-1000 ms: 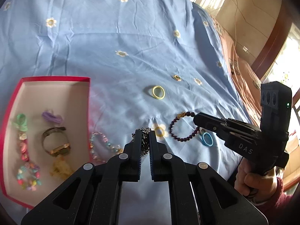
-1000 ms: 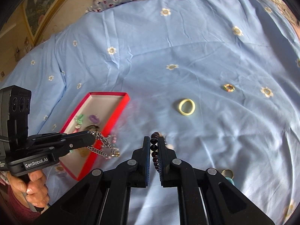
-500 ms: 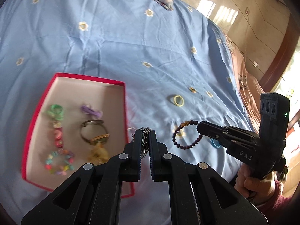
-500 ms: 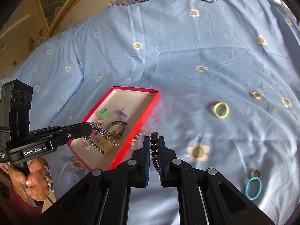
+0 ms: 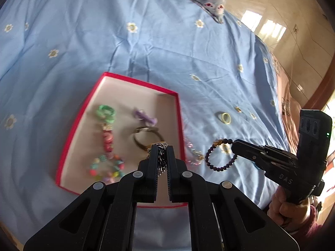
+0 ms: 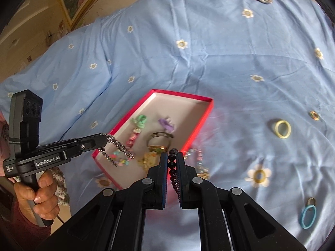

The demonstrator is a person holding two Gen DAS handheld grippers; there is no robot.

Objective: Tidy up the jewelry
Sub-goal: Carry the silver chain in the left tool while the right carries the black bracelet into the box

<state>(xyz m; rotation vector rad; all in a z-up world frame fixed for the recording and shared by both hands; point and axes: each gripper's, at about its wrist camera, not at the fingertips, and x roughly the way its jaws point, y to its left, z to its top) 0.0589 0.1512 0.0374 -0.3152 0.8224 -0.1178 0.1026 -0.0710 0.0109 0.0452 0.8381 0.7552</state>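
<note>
The silver chain (image 6: pixel 117 148) hangs in a loop from the left tongs (image 6: pixel 103 139), which are clamped on it above the near left corner of the red tray (image 6: pixel 201 121); in the left wrist view only a few links show between the closed jaws. The dark bead bracelet (image 5: pixel 220 156) dangles from the right tongs (image 5: pixel 235 145), pinched shut on its beads, in the air just off the tray's right wall. The tray sits on the blue flowered bed (image 6: pixel 230 62), well in from its edges, and holds a green ring (image 5: pixel 106 113), a purple piece (image 5: pixel 145 117), a metal bangle (image 5: pixel 146 138) and a multicoloured bead string (image 5: pixel 106 156), all blurred and partly covered by the tongs. A pale beaded bracelet (image 6: pixel 197 163) lies against the tray's right wall, half hidden. Farther toward the bed's right edge lie a yellow ring (image 6: pixel 282 128) and a blue loop (image 6: pixel 307 217). Each hand is cut off at the frame's edge
</note>
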